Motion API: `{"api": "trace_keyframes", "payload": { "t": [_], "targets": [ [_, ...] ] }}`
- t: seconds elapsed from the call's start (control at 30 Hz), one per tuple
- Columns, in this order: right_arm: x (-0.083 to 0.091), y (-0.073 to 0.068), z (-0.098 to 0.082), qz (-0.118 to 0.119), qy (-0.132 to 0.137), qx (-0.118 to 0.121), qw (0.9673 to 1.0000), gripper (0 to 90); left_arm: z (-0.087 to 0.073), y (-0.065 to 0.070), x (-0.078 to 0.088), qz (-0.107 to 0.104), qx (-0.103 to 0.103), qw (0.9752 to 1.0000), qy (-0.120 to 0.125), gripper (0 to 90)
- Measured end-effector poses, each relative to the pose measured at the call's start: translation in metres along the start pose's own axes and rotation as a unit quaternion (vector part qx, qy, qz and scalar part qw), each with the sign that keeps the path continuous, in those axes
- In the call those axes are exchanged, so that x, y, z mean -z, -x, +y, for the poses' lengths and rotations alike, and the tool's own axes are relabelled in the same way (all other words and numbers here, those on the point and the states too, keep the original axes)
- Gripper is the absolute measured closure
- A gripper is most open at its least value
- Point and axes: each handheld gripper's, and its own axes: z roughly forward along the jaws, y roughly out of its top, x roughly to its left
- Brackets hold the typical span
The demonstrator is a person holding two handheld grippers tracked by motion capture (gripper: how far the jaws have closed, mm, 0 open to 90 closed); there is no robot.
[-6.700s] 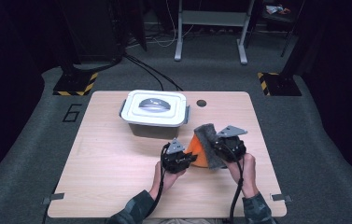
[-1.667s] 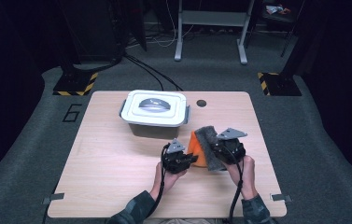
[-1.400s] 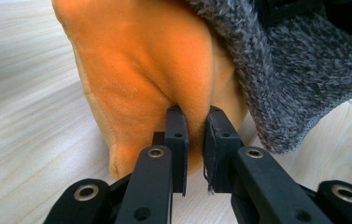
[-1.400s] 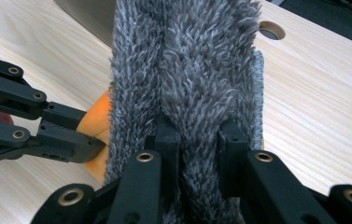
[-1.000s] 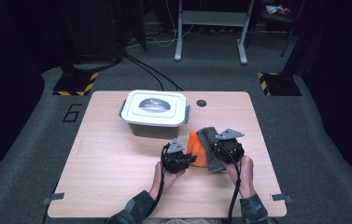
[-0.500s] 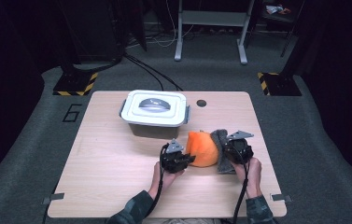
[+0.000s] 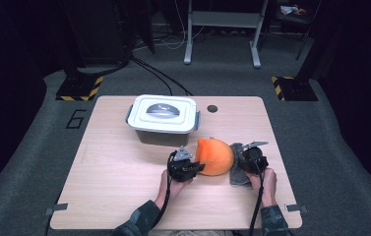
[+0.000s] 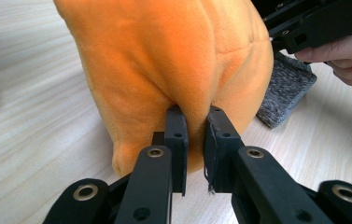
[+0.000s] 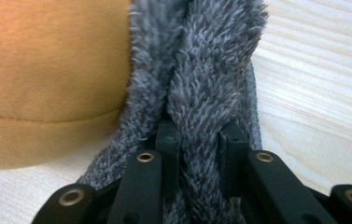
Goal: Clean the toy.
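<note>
Beside the lidded box (image 7: 162, 118), left gripper (image 8: 194, 119) pinching orange plush (image 8: 173, 60), right gripper (image 9: 197, 133) clamped on grey furry cover (image 9: 211, 70), likely to peel it off.

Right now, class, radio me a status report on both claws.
Left claw shut on orange plush. Right claw shut on grey fuzzy cloth. Lidded bin behind, not in the way.

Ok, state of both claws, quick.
Left claw: closed, pinching the orange plush.
Right claw: closed on a fold of the grey cloth.
</note>
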Motion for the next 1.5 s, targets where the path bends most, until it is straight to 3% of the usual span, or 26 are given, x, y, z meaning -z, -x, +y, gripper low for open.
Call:
{"api": "trace_keyframes", "payload": {
  "t": [0.23,0.27,0.33,0.37,0.43,0.47,0.53,0.57,0.67,0.7,0.73,0.77,0.93,0.97,1.13,1.17,1.23,1.3,1.43,1.5],
  "targets": [
    [0.036,0.002,0.005,-0.024,0.045,-0.003,0.9987,74.7,0.001,-0.002,0.000,-0.004,0.000,1.0000,0.000,80.7],
    [0.052,-0.004,0.010,-0.025,0.066,0.004,0.9975,74.6,0.001,-0.002,-0.001,-0.005,0.002,1.0000,0.001,80.6],
    [0.059,-0.008,0.014,-0.018,0.078,0.014,0.9967,74.7,0.002,-0.002,-0.001,-0.002,0.001,1.0000,-0.001,80.6],
    [0.070,-0.020,0.020,-0.015,0.094,0.035,0.9948,74.6,0.002,-0.002,-0.001,-0.002,0.001,1.0000,-0.001,80.5],
    [0.072,-0.025,0.023,-0.014,0.098,0.041,0.9943,74.6,0.002,-0.002,-0.001,-0.002,0.001,1.0000,-0.001,80.5],
    [0.077,-0.040,0.031,0.003,0.109,0.062,0.9921,74.6,0.002,-0.001,-0.001,-0.003,0.002,1.0000,0.000,80.5],
    [0.077,-0.053,0.037,0.011,0.109,0.081,0.9906,74.5,0.003,-0.001,-0.001,-0.004,-0.001,1.0000,-0.002,80.5],
    [0.077,-0.053,0.037,0.011,0.109,0.081,0.9906,74.5,0.003,-0.001,-0.001,-0.004,-0.001,1.0000,-0.002,80.5],
    [0.073,-0.072,0.044,0.035,0.110,0.101,0.9882,74.5,0.004,-0.001,-0.001,-0.003,-0.008,1.0000,-0.002,80.5],
    [0.065,-0.079,0.047,0.048,0.096,0.113,0.9877,74.4,0.004,-0.001,-0.001,-0.002,-0.009,0.9999,-0.004,80.5],
    [0.065,-0.079,0.047,0.048,0.096,0.113,0.9877,74.4,0.004,-0.001,-0.001,-0.002,-0.009,0.9999,-0.004,80.5],
    [0.057,-0.083,0.047,0.030,0.087,0.121,0.9884,74.5,0.004,-0.001,-0.001,-0.002,-0.010,0.9999,-0.003,80.5],
    [0.057,-0.078,0.044,0.018,0.087,0.115,0.9894,74.4,0.003,-0.002,-0.001,-0.008,-0.001,1.0000,0.000,80.5],
    [0.057,-0.069,0.039,0.010,0.087,0.097,0.9915,74.4,0.004,-0.002,-0.001,-0.006,0.001,1.0000,0.000,80.4],
    [0.054,-0.049,0.031,0.002,0.079,0.067,0.9946,74.4,0.004,-0.002,-0.001,-0.008,-0.002,1.0000,-0.002,80.4],
    [0.047,-0.036,0.025,-0.001,0.068,0.045,0.9966,74.4,0.003,-0.002,-0.001,-0.006,-0.003,1.0000,0.000,80.5],
    [0.043,-0.031,0.023,-0.001,0.063,0.036,0.9974,74.4,0.004,-0.002,-0.001,-0.006,-0.005,1.0000,-0.001,80.4],
    [0.029,-0.015,0.017,-0.001,0.041,0.013,0.9991,74.4,0.004,-0.003,-0.001,-0.008,-0.006,1.0000,0.000,80.4],
    [0.013,-0.005,0.009,-0.002,0.018,0.001,0.9998,74.4,0.004,-0.004,-0.001,-0.011,-0.006,0.9999,-0.001,80.4],
    [0.002,0.002,0.003,0.017,0.001,-0.022,0.9996,74.4,0.004,-0.003,-0.002,-0.012,-0.005,0.9999,-0.001,80.4]
  ]
}}
